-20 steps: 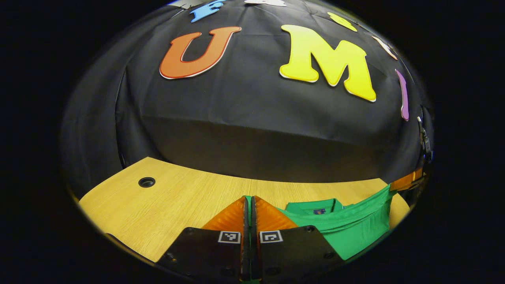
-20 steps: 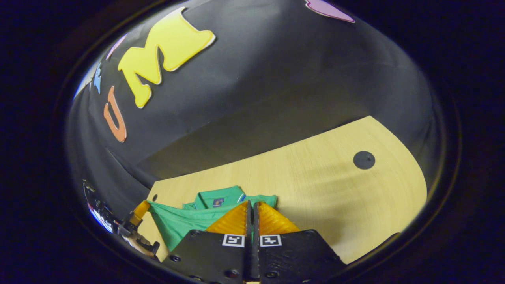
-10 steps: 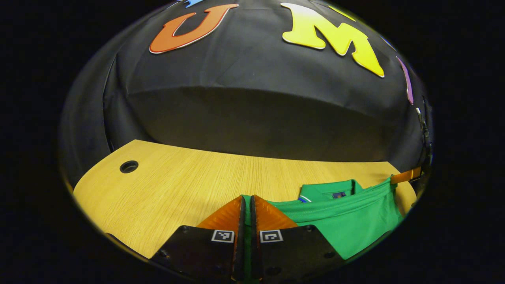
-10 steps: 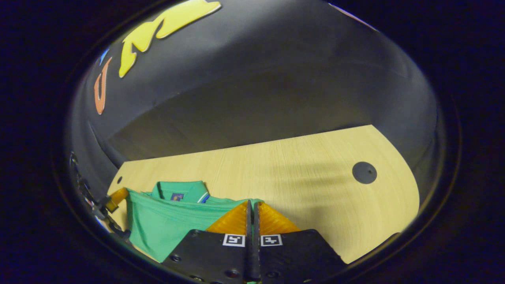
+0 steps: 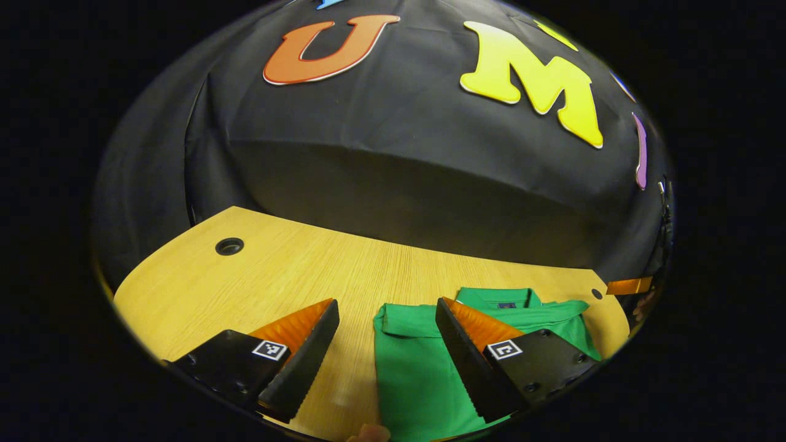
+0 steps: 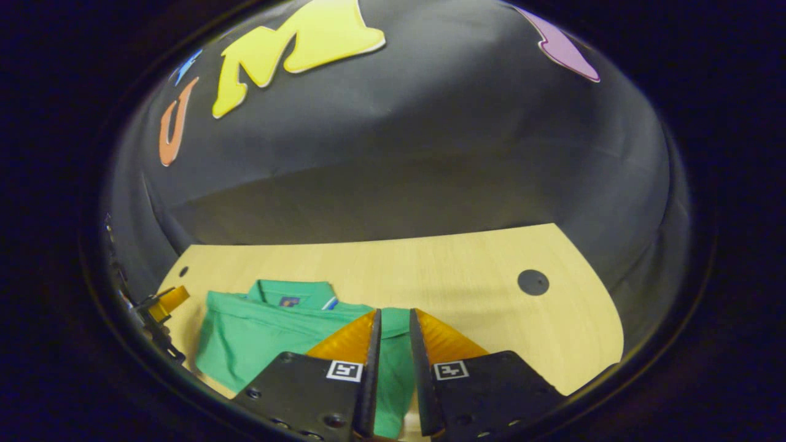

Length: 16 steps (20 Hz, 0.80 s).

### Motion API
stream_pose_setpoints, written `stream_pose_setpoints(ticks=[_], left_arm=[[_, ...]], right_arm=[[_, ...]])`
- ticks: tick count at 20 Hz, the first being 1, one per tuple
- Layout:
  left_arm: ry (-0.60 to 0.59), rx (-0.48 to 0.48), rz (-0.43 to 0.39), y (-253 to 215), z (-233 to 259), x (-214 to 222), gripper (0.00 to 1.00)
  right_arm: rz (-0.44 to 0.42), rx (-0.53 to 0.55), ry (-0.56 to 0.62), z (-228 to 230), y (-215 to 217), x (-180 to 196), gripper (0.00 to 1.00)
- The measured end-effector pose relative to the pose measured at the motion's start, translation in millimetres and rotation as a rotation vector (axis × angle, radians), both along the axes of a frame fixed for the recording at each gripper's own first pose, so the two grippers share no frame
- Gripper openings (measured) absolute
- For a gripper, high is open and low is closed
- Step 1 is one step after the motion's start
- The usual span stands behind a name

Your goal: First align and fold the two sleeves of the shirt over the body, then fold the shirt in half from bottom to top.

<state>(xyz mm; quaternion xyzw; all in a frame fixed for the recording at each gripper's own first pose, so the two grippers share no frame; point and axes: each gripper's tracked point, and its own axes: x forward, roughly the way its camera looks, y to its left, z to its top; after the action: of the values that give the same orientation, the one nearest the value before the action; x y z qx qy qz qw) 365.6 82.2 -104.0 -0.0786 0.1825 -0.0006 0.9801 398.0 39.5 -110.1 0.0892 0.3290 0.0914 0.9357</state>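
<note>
2 hand-held grippers hang over my counter [image 5: 184,288]: the left hand-held gripper [image 5: 387,328] gapes wide, the right hand-held gripper [image 6: 394,334] slightly parted, above the folded green shirt [image 6: 258,334] lying flat.

Folded shirt [image 6: 258,328] under parted tool [image 6: 395,325]

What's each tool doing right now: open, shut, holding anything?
Left tool: open wide, holding nothing, above the green shirt.
Right tool: slightly open, a narrow gap over the shirt's edge, not clamped.
</note>
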Motion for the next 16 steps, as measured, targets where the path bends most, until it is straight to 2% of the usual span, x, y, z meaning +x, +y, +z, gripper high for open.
stream_pose_setpoints(ticks=[1, 2, 4, 7, 11, 12, 13, 16], left_arm=[[-0.011, 0.006, -0.006, -2, 9, -11, 1.0], [-0.025, 0.015, -0.007, -2, 18, -23, 1.0], [-0.062, 0.04, -0.004, -4, 37, -44, 1.0], [-0.126, 0.051, -0.02, -13, 67, -83, 0.99], [-0.179, 0.063, -0.037, -25, 104, -148, 0.98], [-0.195, 0.073, -0.043, -30, 114, -164, 0.98], [-0.205, 0.086, -0.052, -35, 122, -180, 0.98], [-0.245, 0.101, -0.07, -51, 145, -233, 0.98]], right_arm=[[0.039, 0.038, 0.011, 8, 10, -14, 0.32], [0.062, 0.053, 0.005, 15, 14, -26, 0.54], [0.055, -0.002, -0.036, 29, 9, -46, 0.98], [0.043, -0.086, -0.121, 57, 2, -86, 0.96], [0.036, -0.062, -0.21, 102, -2, -155, 0.95], [0.027, -0.065, -0.244, 113, -7, -172, 0.91], [0.023, -0.07, -0.273, 123, -13, -191, 0.95], [-0.003, -0.054, -0.359, 151, -29, -249, 0.95]])
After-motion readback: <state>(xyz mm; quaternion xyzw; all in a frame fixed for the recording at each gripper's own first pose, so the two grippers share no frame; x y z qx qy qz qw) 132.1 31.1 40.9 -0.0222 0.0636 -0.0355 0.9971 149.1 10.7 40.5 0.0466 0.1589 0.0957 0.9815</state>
